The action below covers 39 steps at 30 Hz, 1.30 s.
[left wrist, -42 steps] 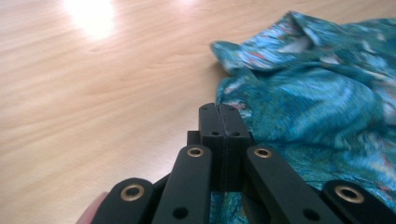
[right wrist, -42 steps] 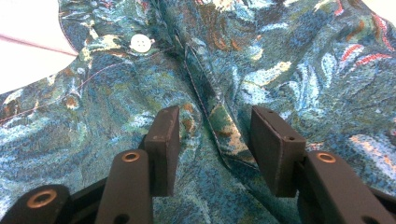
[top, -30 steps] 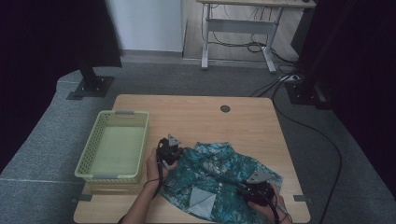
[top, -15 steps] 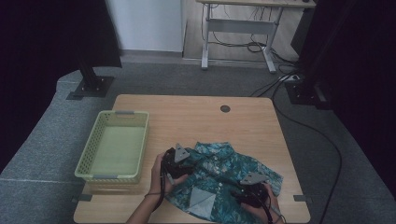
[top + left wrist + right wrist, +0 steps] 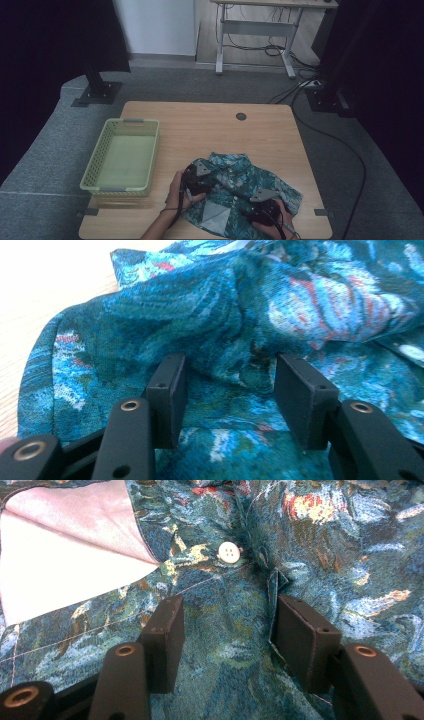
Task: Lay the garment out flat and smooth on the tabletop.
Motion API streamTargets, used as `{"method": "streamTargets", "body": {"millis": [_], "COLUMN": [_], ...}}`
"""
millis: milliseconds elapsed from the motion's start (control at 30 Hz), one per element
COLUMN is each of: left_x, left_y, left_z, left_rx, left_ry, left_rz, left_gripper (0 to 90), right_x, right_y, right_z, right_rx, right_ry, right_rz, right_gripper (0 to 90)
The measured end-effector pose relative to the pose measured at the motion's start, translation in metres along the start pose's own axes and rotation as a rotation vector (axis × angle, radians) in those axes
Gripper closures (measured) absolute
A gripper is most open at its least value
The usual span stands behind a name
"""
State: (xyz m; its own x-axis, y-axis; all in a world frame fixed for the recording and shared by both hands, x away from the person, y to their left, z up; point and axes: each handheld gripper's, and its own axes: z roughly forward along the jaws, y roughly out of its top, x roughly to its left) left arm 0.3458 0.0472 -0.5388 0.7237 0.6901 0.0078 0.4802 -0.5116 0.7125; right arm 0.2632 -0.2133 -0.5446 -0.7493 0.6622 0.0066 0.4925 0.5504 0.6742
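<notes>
toward the desk's (image 5: 210, 130) left edge stands a pale green slatted plastic basket (image 5: 122, 156), apart from the work. just right of it, along the near edge, lies the crumpled teal floral-print cotton shirt (image 5: 240, 195), its long axis running from the collar near the basket down toward the near right corner. the left claw (image 5: 196, 181) hovers released over the collar end, fabric bunched between its jaws (image 5: 227, 375). the right claw (image 5: 264, 210) is released too, over the button placket (image 5: 229, 553), beside a pale turned-back flap (image 5: 65, 565).

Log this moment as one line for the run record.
left gripper: open, on shirt | right gripper: open, on shirt near white button | basket: left of shirt
</notes>
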Motion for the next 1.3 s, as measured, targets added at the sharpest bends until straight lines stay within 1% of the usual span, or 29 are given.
{"method": "streamTargets", "body": {"millis": [67, 133, 233, 300, 400, 433, 500, 533, 567, 633, 700, 767, 867, 900, 967, 1000, 1067, 1100, 1167, 1233, 1300], "left_x": [0.004, 0.010, 0.019, 0.023, 0.026, 0.027, 0.027, 0.026, 0.025, 0.024, 0.024, 0.025, 0.025, 0.025, 0.025, 0.025, 0.025, 0.025, 0.025, 0.025, 0.026], "left_y": [0.000, 0.000, 0.000, 0.000, 0.001, 0.001, 0.001, 0.001, 0.001, 0.000, -0.001, -0.001, -0.003, -0.004, -0.004, -0.005, -0.005, -0.005, -0.005, -0.006, -0.006], "left_z": [0.004, 0.008, 0.010, 0.012, 0.013, 0.013, 0.014, 0.014, 0.014, 0.015, 0.015, 0.015, 0.015, 0.014, 0.014, 0.013, 0.012, 0.012, 0.010, 0.008, 0.006], "left_rx": [0.006, 0.003, -0.022, -0.031, -0.036, -0.037, -0.042, -0.045, -0.047, -0.052, -0.060, -0.064, -0.077, -0.079, -0.080, -0.078, -0.071, -0.067, -0.059, -0.046, -0.036], "left_ry": [-0.006, -0.023, -0.053, -0.057, -0.052, -0.053, -0.048, -0.042, -0.033, -0.020, -0.016, -0.015, -0.013, -0.009, -0.004, -0.001, 0.005, 0.007, 0.014, 0.024, 0.027], "left_rz": [-0.014, -0.049, -0.099, -0.117, -0.125, -0.129, -0.129, -0.127, -0.122, -0.120, -0.128, -0.131, -0.130, -0.129, -0.132, -0.130, -0.120, -0.118, -0.117, -0.114, -0.116], "left_gripper": [47.6, 47.4, 48.0, 48.0, 48.1, 48.1, 48.2, 48.2, 48.3, 49.3, 50.5, 51.2, 52.9, 53.3, 53.6, 53.6, 53.7, 53.7, 53.6, 53.5, 53.1], "right_x": [0.000, 0.000, 0.000, 0.000, -0.001, -0.001, -0.001, 0.000, 0.001, 0.006, 0.013, 0.022, 0.034, 0.037, 0.040, 0.039, 0.033, 0.030, 0.024, 0.014, 0.000], "right_y": [0.001, 0.001, 0.000, 0.000, 0.000, 0.000, 0.000, 0.001, 0.002, 0.005, 0.009, 0.011, 0.012, 0.012, 0.012, 0.012, 0.010, 0.009, 0.009, 0.009, 0.012], "right_z": [0.000, 0.000, 0.000, -0.001, -0.002, -0.003, -0.005, -0.006, -0.009, -0.012, -0.013, -0.009, 0.001, 0.003, 0.005, 0.006, 0.006, 0.006, 0.006, 0.007, 0.010], "right_rx": [0.006, 0.011, 0.009, 0.008, 0.018, 0.026, 0.027, 0.014, -0.006, -0.044, -0.065, -0.054, -0.024, -0.011, 0.013, 0.030, 0.029, 0.031, 0.031, 0.019, 0.010], "right_ry": [0.004, 0.002, 0.003, 0.004, 0.003, -0.005, -0.051, -0.058, -0.050, -0.037, -0.017, 0.018, 0.040, 0.042, 0.022, 0.012, 0.036, 0.039, 0.032, 0.028, 0.024], "right_rz": [-0.005, -0.013, -0.016, -0.020, -0.024, -0.023, -0.036, -0.036, -0.026, -0.024, -0.020, -0.032, -0.074, -0.087, -0.109, -0.108, -0.066, -0.049, -0.037, -0.031, -0.024], "right_gripper": [45.2, 45.1, 45.2, 45.2, 45.2, 45.3, 47.2, 47.3, 47.4, 47.3, 47.0, 46.8, 46.8, 46.8, 46.7, 45.9, 45.5, 45.1, 45.0, 45.0, 46.0]}}
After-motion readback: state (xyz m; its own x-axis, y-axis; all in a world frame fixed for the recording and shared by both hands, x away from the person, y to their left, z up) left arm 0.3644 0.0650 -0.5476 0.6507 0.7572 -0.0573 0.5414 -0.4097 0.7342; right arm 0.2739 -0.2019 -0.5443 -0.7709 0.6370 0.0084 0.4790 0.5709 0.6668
